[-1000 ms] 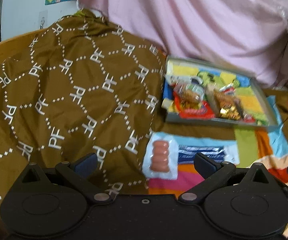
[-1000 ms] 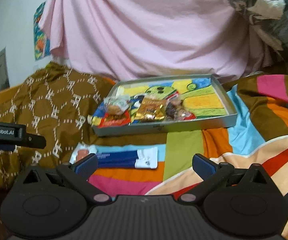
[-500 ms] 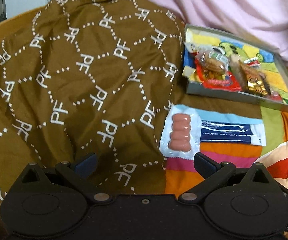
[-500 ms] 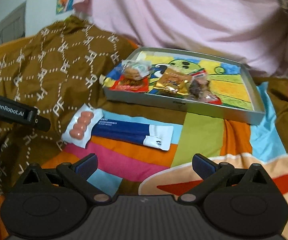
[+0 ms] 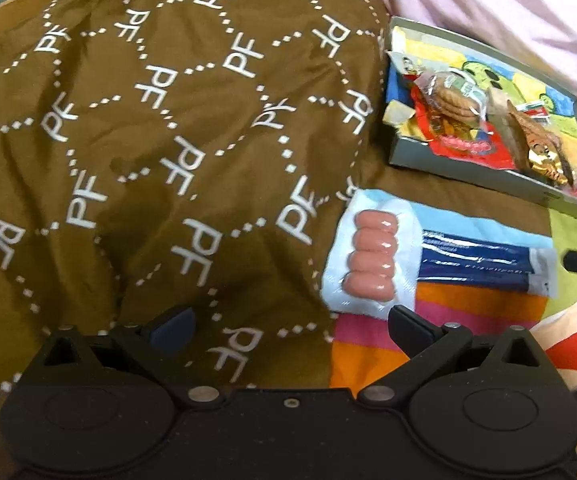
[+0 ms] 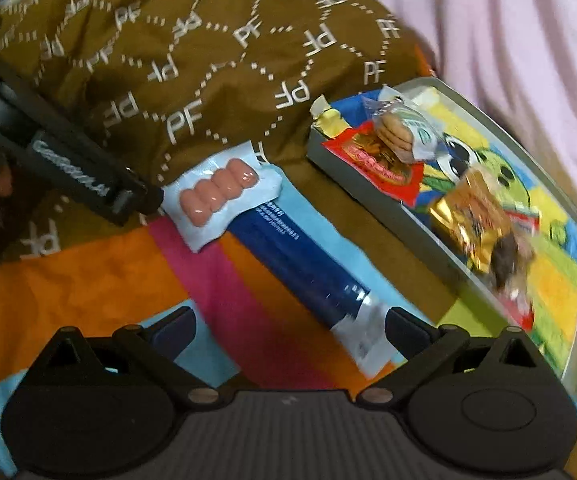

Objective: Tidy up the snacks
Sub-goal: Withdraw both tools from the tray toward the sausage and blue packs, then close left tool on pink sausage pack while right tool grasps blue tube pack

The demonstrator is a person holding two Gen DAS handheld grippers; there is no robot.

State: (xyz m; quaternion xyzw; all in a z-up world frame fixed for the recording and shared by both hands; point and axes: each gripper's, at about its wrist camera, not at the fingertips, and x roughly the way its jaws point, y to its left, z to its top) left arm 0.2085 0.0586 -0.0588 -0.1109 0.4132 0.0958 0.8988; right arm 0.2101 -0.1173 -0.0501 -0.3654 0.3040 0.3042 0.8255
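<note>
Right gripper [image 6: 290,330]: jaws spread wide, empty, low over the striped bedspread [image 6: 88,280]. Its right fingertip [image 6: 402,326] sits just beside the white end of the blue stick pack [image 6: 304,264].

Left gripper [image 5: 290,326]: jaws also apart, empty, straddling the edge of the brown quilt [image 5: 148,140]. The sausage pack [image 5: 372,256] lies just ahead of its right finger.

Both loose snacks lie on the bedspread in front of the tray [image 6: 388,208]. The sausage pack's edge overlaps the near end of the stick pack.

Handling, judged:
- Sausage pack: light, glossy film, likely slippery. The soft links would dent if squeezed; take hold across the flat sealed border or lightly across the row.
- Stick pack: long, thin, limp. It would probably sag if held by one end; grip nearer the middle, across its narrow width.
- Soft bedding gives underneath, so pressing down to pinch may bury a fingertip.

Count:
- Loose: 2 packs; 4 links in the sausage pack.
- In tray: cookie bag [image 6: 402,134], red packet [image 6: 376,164], gold packet [image 6: 472,216], plus a dark item too blurred to name, and possibly more.
</note>
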